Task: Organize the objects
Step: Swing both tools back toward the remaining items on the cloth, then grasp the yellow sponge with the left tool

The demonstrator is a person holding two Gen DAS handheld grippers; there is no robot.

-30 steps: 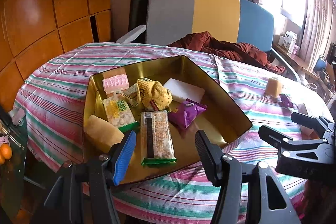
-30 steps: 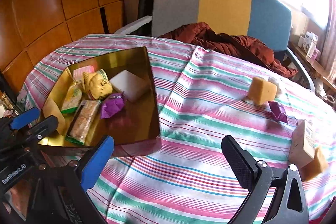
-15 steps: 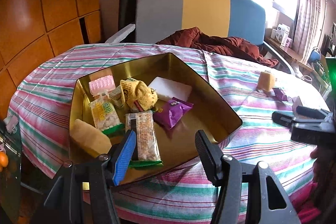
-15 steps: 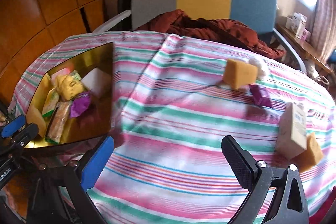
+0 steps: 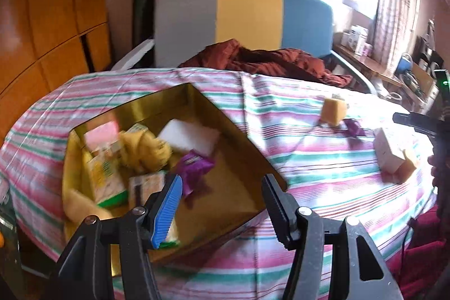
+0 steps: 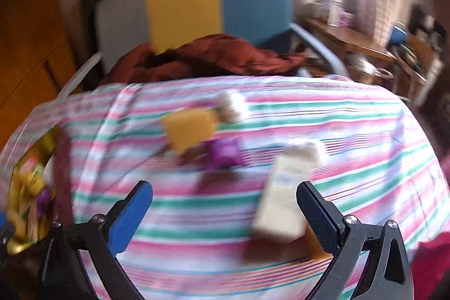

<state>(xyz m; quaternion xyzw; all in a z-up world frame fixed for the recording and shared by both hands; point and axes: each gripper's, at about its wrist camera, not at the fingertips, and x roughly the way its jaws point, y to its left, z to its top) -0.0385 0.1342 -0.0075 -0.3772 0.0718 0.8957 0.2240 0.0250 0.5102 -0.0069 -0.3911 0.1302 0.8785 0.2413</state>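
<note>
A gold tray (image 5: 225,117) on the striped table holds a white sponge (image 5: 188,137), a purple packet (image 5: 194,167), a yellow cloth (image 5: 146,151) and several snack packs. My left gripper (image 5: 222,184) is open and empty above the tray's near corner. My right gripper (image 6: 225,196) is open and empty over the table's right side, close to a cream box (image 6: 287,190). Beyond it lie a yellow sponge (image 6: 191,128), a purple packet (image 6: 225,152) and a small white item (image 6: 232,106). Another yellow sponge (image 6: 315,243) lies under the box. The right view is blurred.
A grey, yellow and blue chair (image 5: 244,16) with a rust-red blanket (image 5: 264,61) stands behind the table. Wooden panels (image 5: 42,18) are at the left. A cluttered side shelf (image 5: 365,47) is at the right. The tray's edge (image 6: 17,246) shows at the right view's far left.
Both grippers have swung to the right. The right gripper has moved nearer the cream box and sponges, and the tray has slid to the left edge of its view. Both stay open.
</note>
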